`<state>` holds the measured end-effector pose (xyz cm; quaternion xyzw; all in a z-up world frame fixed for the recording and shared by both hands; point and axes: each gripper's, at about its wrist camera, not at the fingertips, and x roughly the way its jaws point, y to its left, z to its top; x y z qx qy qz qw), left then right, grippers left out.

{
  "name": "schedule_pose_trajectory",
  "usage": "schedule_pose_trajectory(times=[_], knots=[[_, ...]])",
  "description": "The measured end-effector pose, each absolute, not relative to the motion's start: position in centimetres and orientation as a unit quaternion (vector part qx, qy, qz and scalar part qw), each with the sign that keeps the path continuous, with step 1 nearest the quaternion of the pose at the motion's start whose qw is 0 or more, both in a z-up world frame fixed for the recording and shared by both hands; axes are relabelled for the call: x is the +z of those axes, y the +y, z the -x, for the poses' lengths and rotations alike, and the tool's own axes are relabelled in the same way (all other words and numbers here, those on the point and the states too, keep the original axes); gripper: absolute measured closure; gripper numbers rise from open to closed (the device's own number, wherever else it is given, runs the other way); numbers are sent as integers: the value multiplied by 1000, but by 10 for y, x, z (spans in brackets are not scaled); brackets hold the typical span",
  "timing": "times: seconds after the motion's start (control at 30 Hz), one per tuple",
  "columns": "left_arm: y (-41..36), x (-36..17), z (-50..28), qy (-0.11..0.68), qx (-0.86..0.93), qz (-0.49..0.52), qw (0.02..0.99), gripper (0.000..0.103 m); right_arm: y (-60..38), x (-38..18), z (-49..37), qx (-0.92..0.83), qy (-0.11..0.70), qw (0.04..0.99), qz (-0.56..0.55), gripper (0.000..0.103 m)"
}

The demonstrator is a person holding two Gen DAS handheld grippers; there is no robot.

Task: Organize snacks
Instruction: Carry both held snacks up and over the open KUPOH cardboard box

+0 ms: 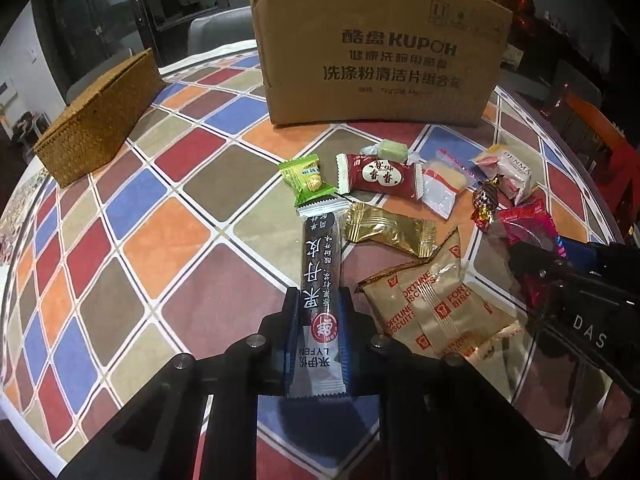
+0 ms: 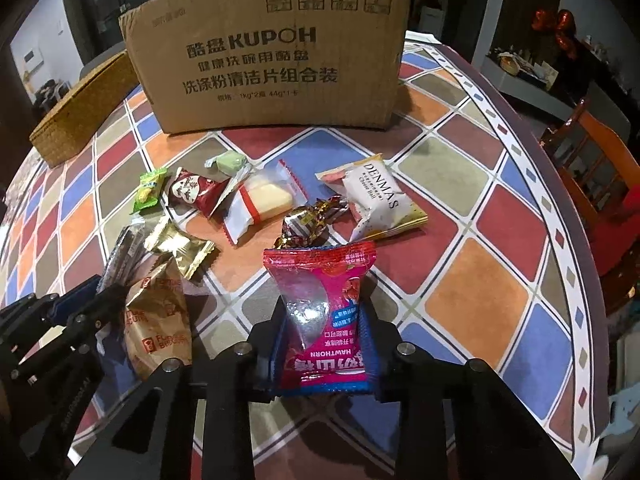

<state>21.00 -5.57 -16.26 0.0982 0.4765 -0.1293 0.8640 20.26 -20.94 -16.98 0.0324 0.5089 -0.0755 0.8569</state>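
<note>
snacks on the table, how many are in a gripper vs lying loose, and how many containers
Held in a gripper: 2, the dark fruit bar in the left gripper, the pink hawthorn pack in the right gripper
Lying loose: 8
Containers: 2, cardboard box, woven basket
Total: 10 snacks, 2 containers

**Two wrist views over one table**

Each fisheye camera looks steeply down along its own fingers, close above the table (image 1: pixel 168 248). Both face the cardboard box (image 1: pixel 376 56) at the far edge. Both show the scattered snacks, the wicker basket (image 2: pixel 76 120) at the far left, and the other gripper.
</note>
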Motion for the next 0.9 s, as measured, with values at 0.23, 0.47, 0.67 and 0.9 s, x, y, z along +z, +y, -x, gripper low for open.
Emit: schedule_pose_trajectory(times=[0.23, 0.47, 0.67, 0.9], knots=[[-54, -140, -202, 458, -128, -100, 874, 85, -211, -150, -193, -76, 490, 868, -32, 71], [-53, -117, -195, 441, -126, -99, 883, 85, -213, -128, -184, -74, 467, 881, -33, 71], [-56, -96, -188, 426, -128, -97, 890, 85, -214, -109, -180, -73, 447, 891, -32, 71], [-60, -76, -185, 407, -132, -98, 899, 85, -218, -87, -178, -72, 423, 903, -31, 71]])
